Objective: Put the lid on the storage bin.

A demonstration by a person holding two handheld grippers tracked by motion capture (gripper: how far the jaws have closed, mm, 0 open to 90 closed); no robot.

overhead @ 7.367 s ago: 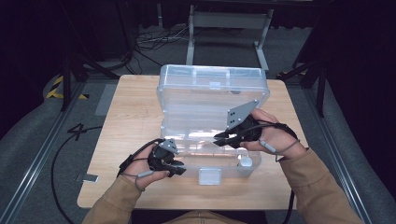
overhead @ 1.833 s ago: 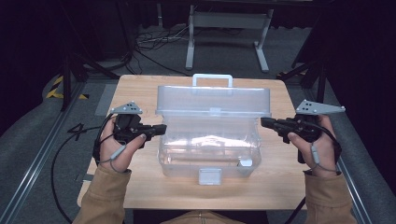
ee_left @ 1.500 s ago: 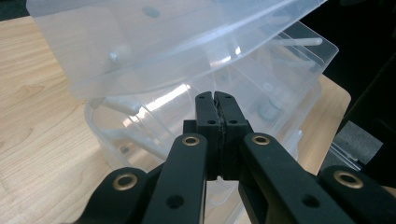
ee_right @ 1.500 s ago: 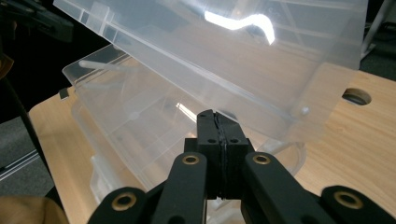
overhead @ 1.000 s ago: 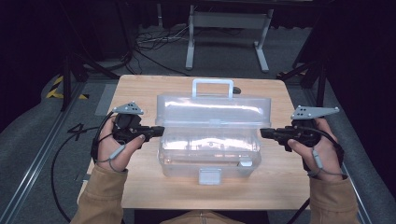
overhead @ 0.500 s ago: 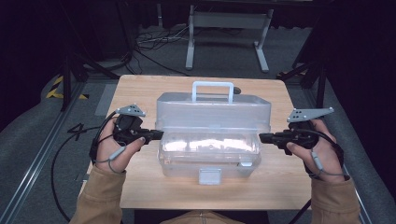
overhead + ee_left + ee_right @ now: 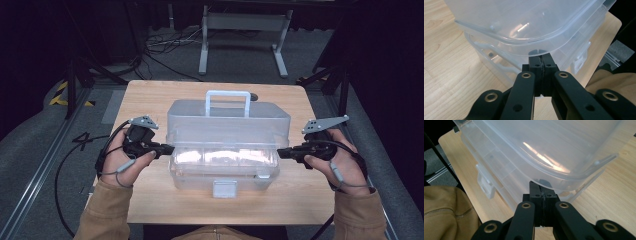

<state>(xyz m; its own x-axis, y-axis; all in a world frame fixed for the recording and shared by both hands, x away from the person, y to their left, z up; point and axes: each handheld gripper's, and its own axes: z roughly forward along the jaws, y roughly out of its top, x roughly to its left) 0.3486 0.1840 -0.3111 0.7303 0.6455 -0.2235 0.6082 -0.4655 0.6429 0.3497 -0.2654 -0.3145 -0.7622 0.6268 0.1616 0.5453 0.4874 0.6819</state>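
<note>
Left gripper [image 7: 169,149], at the middle left of the high view, has its jaws pressed together with nothing pinched between them, and its tip touches the left end of the box [image 7: 227,145] just under the rim of the lid [image 7: 227,117]. Right gripper [image 7: 281,153], at the middle right, is pressed together in the same way and meets the right end of the box at the same height. So the box lies between the two grippers, in the centre of the table [image 7: 150,95], with its long axis going from left to right of the frame, and both hands are equally near to it. In the left gripper view the closed tip [image 7: 541,58] sits below the lid edge [image 7: 524,41], and the lid seems to stand a little apart from the lower part. The right gripper view shows the same, with the tip [image 7: 541,187] under the lid corner [image 7: 574,176]. The handle [image 7: 228,102] is on the far side and the front latch [image 7: 224,188] on the near side, hanging free. I judge that the lid is being lowered and is almost shut; the coming move depends on both tips sinking evenly so that the lid seats flat.
</note>
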